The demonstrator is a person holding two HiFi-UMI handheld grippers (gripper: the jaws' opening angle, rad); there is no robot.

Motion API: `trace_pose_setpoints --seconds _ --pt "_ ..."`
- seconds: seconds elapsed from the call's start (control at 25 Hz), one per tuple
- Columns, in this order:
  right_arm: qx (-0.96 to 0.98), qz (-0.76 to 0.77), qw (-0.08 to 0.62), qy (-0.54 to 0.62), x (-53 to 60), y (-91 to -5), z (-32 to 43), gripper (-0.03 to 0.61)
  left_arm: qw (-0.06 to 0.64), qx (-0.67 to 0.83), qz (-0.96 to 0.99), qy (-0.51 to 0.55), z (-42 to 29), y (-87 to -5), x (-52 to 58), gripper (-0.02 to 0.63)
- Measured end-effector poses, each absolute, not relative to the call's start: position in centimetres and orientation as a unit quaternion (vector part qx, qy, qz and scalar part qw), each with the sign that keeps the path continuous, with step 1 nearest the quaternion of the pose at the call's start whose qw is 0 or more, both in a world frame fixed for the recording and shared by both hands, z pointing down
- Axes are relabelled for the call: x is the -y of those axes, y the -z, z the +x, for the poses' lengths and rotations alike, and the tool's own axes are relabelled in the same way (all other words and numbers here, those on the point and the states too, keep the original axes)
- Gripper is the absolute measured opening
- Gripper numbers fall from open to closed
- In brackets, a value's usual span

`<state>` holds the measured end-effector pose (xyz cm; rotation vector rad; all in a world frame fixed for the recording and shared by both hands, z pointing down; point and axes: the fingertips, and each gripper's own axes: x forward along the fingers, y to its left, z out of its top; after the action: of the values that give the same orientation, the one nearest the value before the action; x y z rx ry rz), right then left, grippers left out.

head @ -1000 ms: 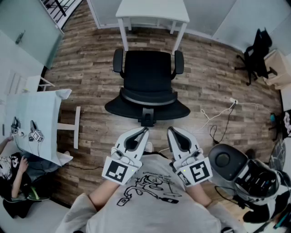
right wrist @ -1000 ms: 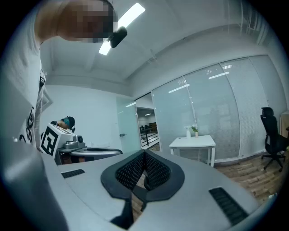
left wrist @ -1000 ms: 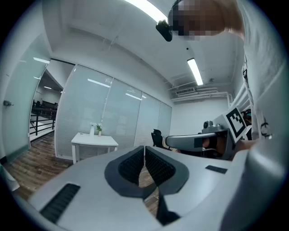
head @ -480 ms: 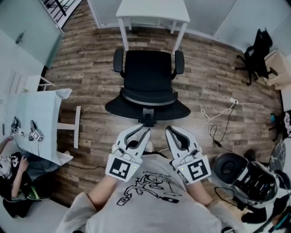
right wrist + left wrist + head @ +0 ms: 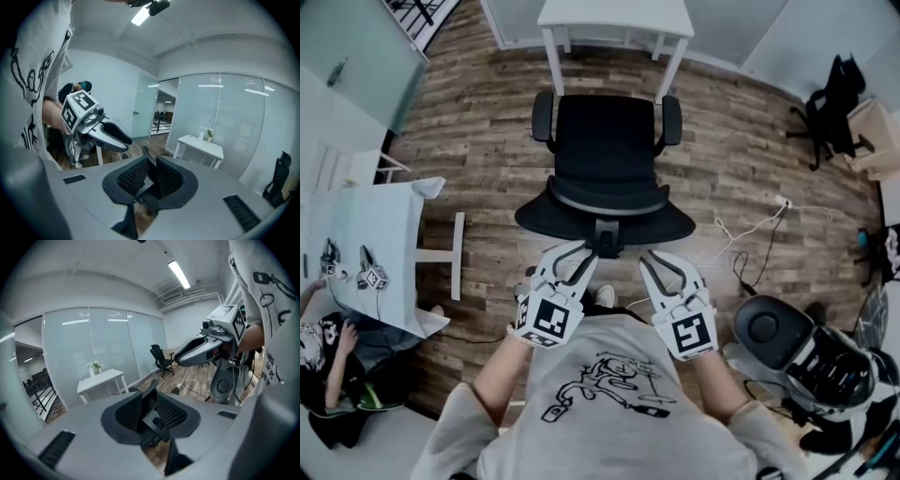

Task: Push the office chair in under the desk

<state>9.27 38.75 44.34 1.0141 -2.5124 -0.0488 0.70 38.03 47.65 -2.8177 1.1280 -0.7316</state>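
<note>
The black office chair (image 5: 605, 155) stands on the wood floor just short of the white desk (image 5: 614, 17), with its backrest (image 5: 605, 208) turned toward me. Both grippers hover just behind that backrest, apart from it. My left gripper (image 5: 581, 255) has just been opening; its jaws are spread with nothing between them. My right gripper (image 5: 660, 261) has just been opening a little, and its narrow gap is also empty. In the left gripper view the chair (image 5: 150, 416) lies beyond the jaws, with the desk (image 5: 101, 379) behind it. In the right gripper view the chair (image 5: 150, 180) and the desk (image 5: 201, 144) show likewise.
A second white table (image 5: 366, 248) stands at the left, with a person (image 5: 328, 361) sitting by it. A round black and white machine (image 5: 783, 342) stands at the right near my feet. A cable (image 5: 741, 239) trails on the floor; another black chair (image 5: 830, 108) is far right.
Both grippers have dropped lower behind the backrest and rolled, their marker cubes turning. The left jaws have spread wider. The chair stays where it was.
</note>
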Motion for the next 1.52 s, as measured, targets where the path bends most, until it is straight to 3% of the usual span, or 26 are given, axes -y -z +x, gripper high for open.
trace_pose_setpoints --seconds 0.2,0.48,0.76,1.16,1.2,1.24,1.28,1.52 --pt "0.895 0.334 0.294 0.043 -38.2 -49.0 9.8 0.113 -0.001 -0.321 -0.894 0.312 -0.4 -54.1 -37.2 0.111" --pt "0.868 0.278 0.401 0.093 -36.8 -55.9 10.6 0.150 0.045 -0.275 -0.864 0.419 -2.4 -61.3 -36.4 0.155" --pt "0.832 0.227 0.489 0.131 -35.4 -62.7 11.6 0.199 0.142 -0.227 -0.802 0.534 -4.4 -66.8 -35.1 0.202" --pt "0.789 0.180 0.560 0.176 -33.6 -69.2 12.2 0.206 0.206 -0.185 -0.750 0.601 -6.3 -71.5 -32.9 0.210" --pt "0.788 0.176 0.562 0.180 -33.5 -69.4 12.3 0.203 0.209 -0.183 -0.745 0.606 -6.4 -71.8 -32.7 0.202" --pt "0.787 0.170 0.564 0.182 -33.5 -69.7 12.3 0.167 0.212 -0.180 -0.741 0.611 -6.6 -72.0 -32.5 0.142" --pt "0.788 0.166 0.564 0.182 -33.6 -69.8 12.2 0.137 0.214 -0.176 -0.738 0.615 -6.7 -72.1 -32.5 0.129" --pt "0.794 0.153 0.563 0.169 -33.7 -70.1 12.1 0.121 0.215 -0.161 -0.748 0.607 -6.8 -72.2 -32.6 0.112"
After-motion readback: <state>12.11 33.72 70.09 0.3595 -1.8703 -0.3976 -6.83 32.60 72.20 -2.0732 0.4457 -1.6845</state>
